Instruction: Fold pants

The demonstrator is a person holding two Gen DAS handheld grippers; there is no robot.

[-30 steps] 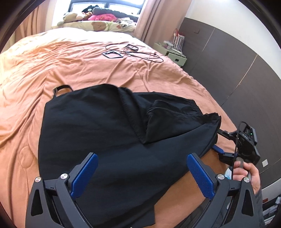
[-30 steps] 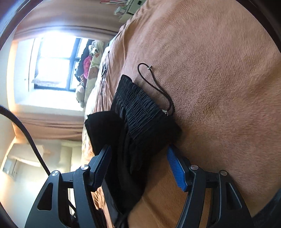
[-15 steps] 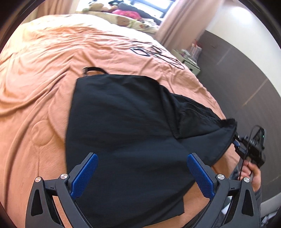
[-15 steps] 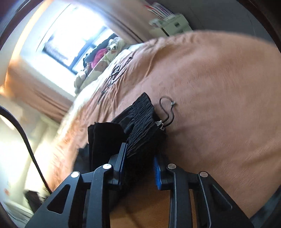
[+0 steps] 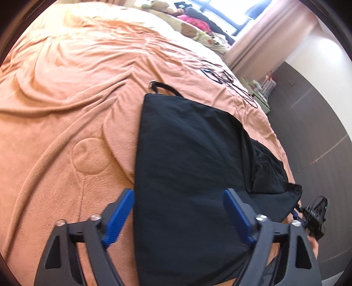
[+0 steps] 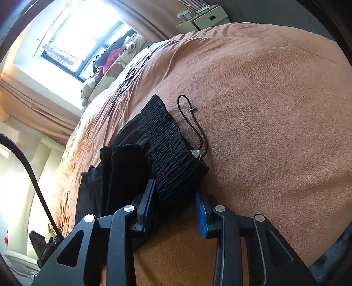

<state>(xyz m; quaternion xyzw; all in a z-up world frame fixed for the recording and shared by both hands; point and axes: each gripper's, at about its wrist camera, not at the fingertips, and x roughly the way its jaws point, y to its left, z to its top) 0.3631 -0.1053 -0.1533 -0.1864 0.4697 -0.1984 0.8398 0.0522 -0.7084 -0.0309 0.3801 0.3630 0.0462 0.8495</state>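
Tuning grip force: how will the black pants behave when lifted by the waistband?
Probably floppy: the pants lie flat and creased on the blanket. The gathered waistband looks thick, so the right tongs, now opening around it, should grip it. The cord may dangle.

An orange blanket (image 5: 88, 92) covers the bed, with stuffed toys (image 5: 189, 30) piled by the window (image 6: 72, 37).

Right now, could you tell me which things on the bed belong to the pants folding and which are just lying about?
Belongs to the job:
black pants
right gripper, jaws on the waistband
left gripper, jaws closing over the pants

Just lying about:
black cables
stuffed toys
bedside cabinet
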